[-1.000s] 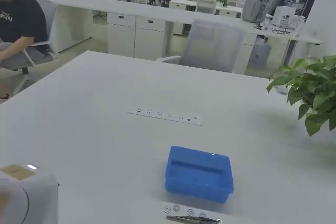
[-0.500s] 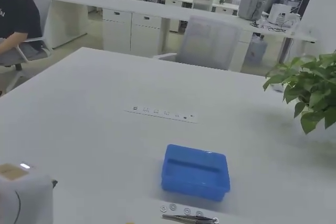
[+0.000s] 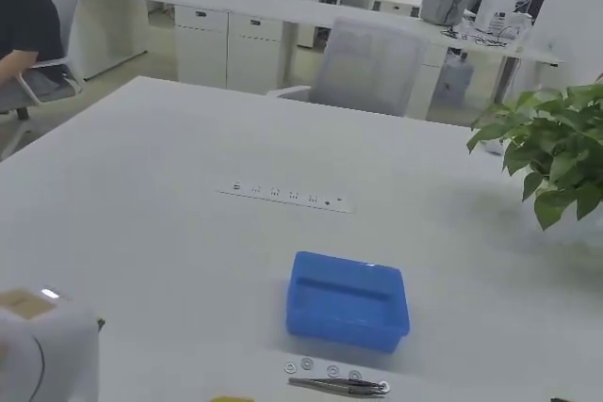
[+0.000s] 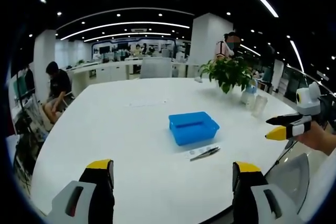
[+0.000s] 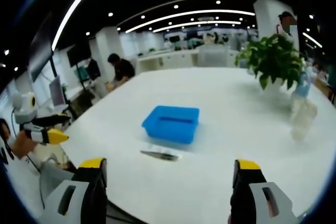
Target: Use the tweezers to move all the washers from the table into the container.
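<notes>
A blue container (image 3: 347,300) stands on the white table (image 3: 170,233). Just in front of it lie several small washers (image 3: 320,367) in a row, with metal tweezers (image 3: 339,384) beside them. In the left gripper view my left gripper (image 4: 172,169) is open and empty, well short of the container (image 4: 193,126) and the tweezers (image 4: 205,153). My right gripper (image 5: 169,165) is also open with nothing in it, facing the container (image 5: 170,123) and tweezers (image 5: 160,154) from the other side. Each gripper appears in the other's view, held off the table's edge: the right gripper (image 4: 286,127) and the left gripper (image 5: 44,129).
A leafy potted plant (image 3: 556,148) stands at the table's right. A socket strip (image 3: 287,197) is set into the table's middle, and a grey chair (image 3: 372,68) stands behind the far edge. A plastic bottle (image 5: 302,111) stands near the plant. People sit at desks far back.
The head camera has tipped a little, so the container and washers sit slightly higher in the picture. Nothing on the table has moved.
</notes>
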